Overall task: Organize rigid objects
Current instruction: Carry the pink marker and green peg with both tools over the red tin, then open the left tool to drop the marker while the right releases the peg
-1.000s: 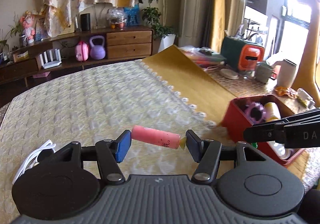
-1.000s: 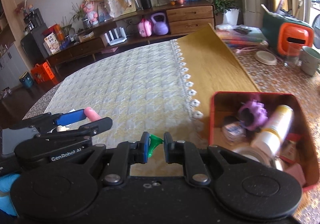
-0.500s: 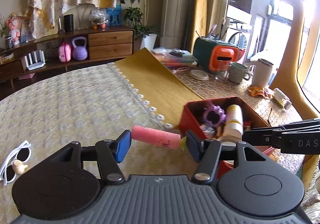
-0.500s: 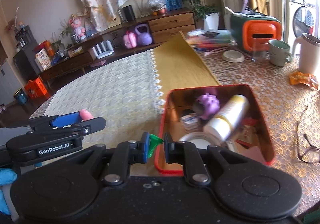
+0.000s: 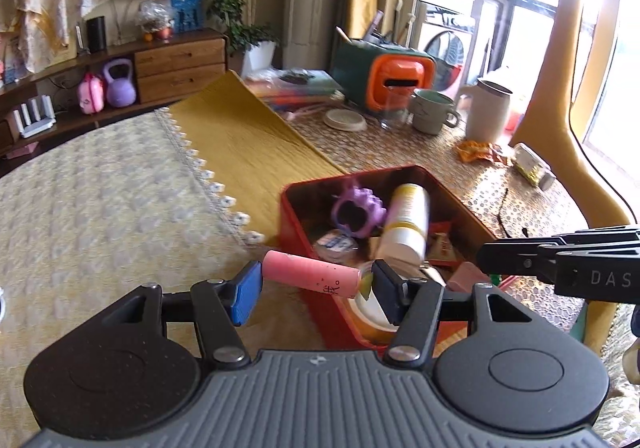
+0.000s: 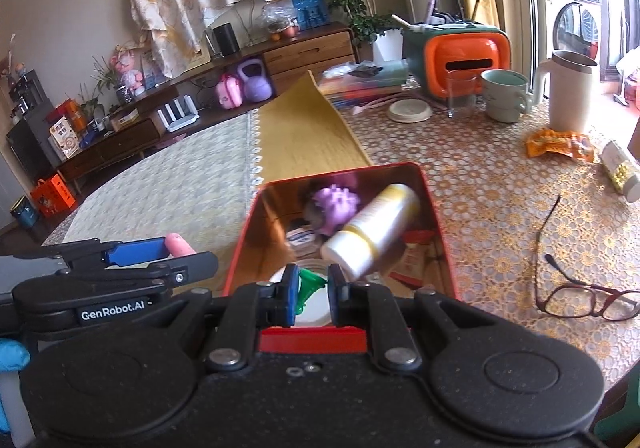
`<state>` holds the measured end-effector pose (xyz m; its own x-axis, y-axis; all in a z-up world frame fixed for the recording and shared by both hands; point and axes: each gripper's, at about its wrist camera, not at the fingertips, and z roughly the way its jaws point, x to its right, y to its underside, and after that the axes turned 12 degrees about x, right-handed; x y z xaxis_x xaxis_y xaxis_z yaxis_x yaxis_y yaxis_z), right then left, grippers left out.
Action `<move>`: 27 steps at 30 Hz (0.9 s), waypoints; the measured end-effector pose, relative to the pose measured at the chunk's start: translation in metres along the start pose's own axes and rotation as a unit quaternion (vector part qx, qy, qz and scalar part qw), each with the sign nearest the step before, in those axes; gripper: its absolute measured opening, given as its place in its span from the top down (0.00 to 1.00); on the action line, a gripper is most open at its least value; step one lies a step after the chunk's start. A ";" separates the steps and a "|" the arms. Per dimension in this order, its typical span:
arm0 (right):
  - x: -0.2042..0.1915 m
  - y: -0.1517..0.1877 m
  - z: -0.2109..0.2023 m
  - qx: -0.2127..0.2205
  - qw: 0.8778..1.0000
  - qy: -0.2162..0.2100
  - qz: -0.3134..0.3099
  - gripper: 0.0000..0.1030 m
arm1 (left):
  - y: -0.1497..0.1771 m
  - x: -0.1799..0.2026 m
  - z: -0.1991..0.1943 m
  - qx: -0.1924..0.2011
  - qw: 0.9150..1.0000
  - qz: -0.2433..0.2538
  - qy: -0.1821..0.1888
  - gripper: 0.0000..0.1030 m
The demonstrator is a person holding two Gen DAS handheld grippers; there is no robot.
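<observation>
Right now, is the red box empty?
No: the red box already holds a white bottle, a purple toy and other small items.

- Red-framed eyeglasses [image 6: 584, 298] lying on the patterned tablecloth
- Pale green ceramic mug [image 6: 505, 95] beside a clear drinking glass [image 6: 461, 93]
- Purple kettlebell [image 6: 253, 82] on the wooden sideboard

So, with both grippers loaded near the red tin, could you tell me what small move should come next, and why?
Probably open the right gripper: it is shut on the small green piece right above the red tin, so the piece should drop inside. The left gripper, gripping the pink cylinder, sits only at the tin's corner.
</observation>
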<state>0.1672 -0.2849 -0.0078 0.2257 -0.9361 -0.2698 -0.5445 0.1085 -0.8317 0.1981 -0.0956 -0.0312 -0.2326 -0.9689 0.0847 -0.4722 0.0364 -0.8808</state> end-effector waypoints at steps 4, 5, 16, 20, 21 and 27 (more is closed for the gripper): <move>0.013 0.001 0.003 -0.002 1.000 0.005 0.000 0.86 | -0.003 0.017 0.018 -0.011 1.000 0.015 0.011 0.42; 0.015 0.002 0.004 -0.003 1.000 0.007 -0.003 0.86 | -0.004 0.020 0.023 -0.015 1.000 0.015 0.013 0.42; 0.034 0.009 0.023 -0.018 0.999 0.011 -0.041 0.86 | -0.017 0.038 0.085 -0.046 0.999 0.018 0.003 0.42; 0.037 0.011 0.028 -0.026 0.999 0.007 -0.046 0.86 | -0.016 0.043 0.100 -0.053 0.998 0.024 -0.005 0.42; 0.037 0.011 0.030 -0.027 0.998 0.006 -0.048 0.86 | -0.015 0.043 0.103 -0.054 0.998 0.025 -0.007 0.42; 0.035 0.014 0.038 -0.038 0.998 -0.002 -0.058 0.86 | -0.015 0.038 0.118 -0.065 0.998 -0.007 -0.017 0.42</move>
<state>0.1989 -0.3035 -0.0473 0.2947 -0.9392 -0.1764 -0.5734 -0.0262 -0.8189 0.2963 -0.1618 -0.0699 -0.1975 -0.9771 0.0789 -0.5822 0.0522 -0.8114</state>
